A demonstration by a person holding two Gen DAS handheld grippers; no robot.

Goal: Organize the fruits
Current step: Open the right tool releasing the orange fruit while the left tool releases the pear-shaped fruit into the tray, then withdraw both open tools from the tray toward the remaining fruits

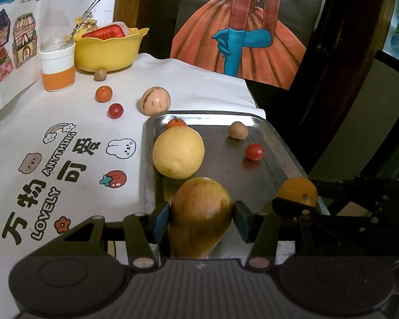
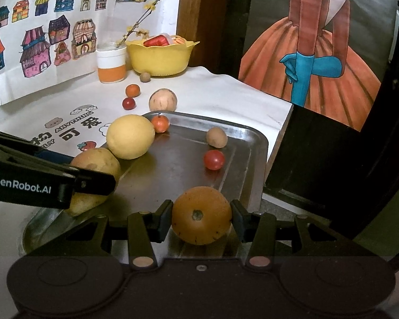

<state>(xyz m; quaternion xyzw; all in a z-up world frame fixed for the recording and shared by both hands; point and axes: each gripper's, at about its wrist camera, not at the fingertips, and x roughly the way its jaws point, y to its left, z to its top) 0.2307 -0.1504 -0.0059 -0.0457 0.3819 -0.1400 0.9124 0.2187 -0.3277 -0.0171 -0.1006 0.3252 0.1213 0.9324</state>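
My left gripper (image 1: pixel 201 220) is shut on a large yellow-brown fruit (image 1: pixel 200 212), held over the near end of a metal tray (image 1: pixel 252 180). My right gripper (image 2: pixel 201 219) is shut on a round orange fruit (image 2: pixel 201 214) above the tray's near right part (image 2: pixel 173 164). Inside the tray lie a big yellow citrus (image 1: pixel 178 152), a small tangerine (image 1: pixel 176 123), a small brown fruit (image 1: pixel 237 130) and a cherry tomato (image 1: pixel 254 151). On the cloth beyond it sit a striped tan fruit (image 1: pixel 155 101), a small orange fruit (image 1: pixel 103 93), another cherry tomato (image 1: pixel 116 110) and a brown nut-like fruit (image 1: pixel 100 75).
A yellow bowl (image 1: pixel 111 50) with red contents and a white-and-orange jar (image 1: pixel 58 63) holding twigs stand at the back left. The printed white tablecloth (image 1: pixel 66 159) spreads left of the tray. The table ends just right of the tray, with dark furniture (image 2: pixel 319 159) beyond.
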